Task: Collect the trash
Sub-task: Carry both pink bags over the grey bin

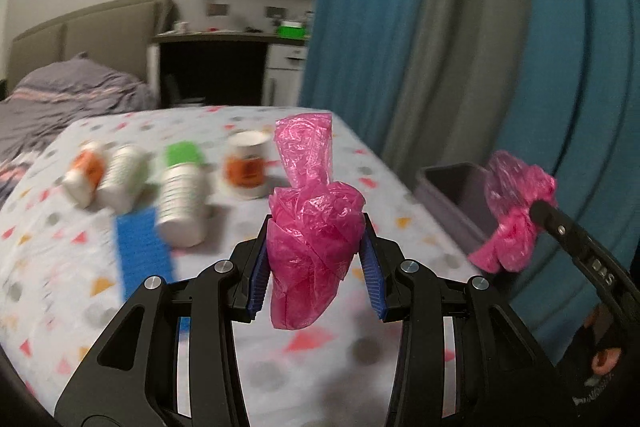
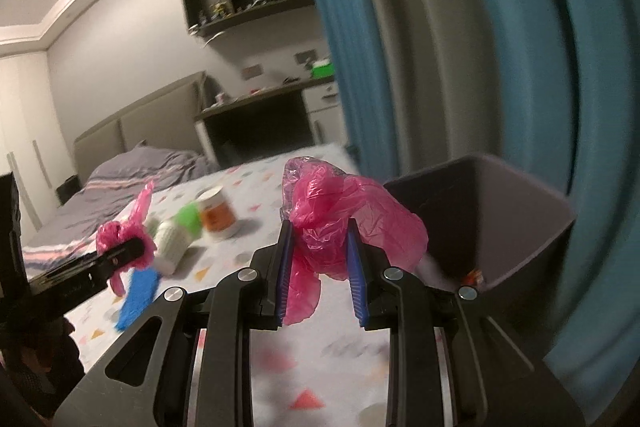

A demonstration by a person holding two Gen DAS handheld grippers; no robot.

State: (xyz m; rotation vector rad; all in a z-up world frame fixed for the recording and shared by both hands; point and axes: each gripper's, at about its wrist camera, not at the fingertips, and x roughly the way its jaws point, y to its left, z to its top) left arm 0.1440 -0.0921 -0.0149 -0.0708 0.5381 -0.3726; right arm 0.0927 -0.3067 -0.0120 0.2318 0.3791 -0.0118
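My left gripper [image 1: 316, 227] is shut on a crumpled pink plastic bag [image 1: 316, 223], held above the patterned table [image 1: 320, 347]. My right gripper [image 2: 320, 233] is shut on another crumpled pink plastic bag [image 2: 340, 219], held just left of the grey trash bin [image 2: 516, 223]. In the left wrist view the right gripper [image 1: 536, 211] with its pink bag [image 1: 512, 215] hangs at the bin's [image 1: 456, 195] near edge. In the right wrist view the left gripper [image 2: 128, 251] shows at the left with its bag [image 2: 128, 227].
Several paper cups [image 1: 182, 203] lie or stand on the table beside a blue sheet [image 1: 144, 259]; one upright orange-print cup [image 1: 246, 169] is near the middle. Blue and grey curtains [image 1: 440, 27] hang behind the bin. A bed [image 1: 60, 99] and desk [image 1: 224, 39] lie beyond.
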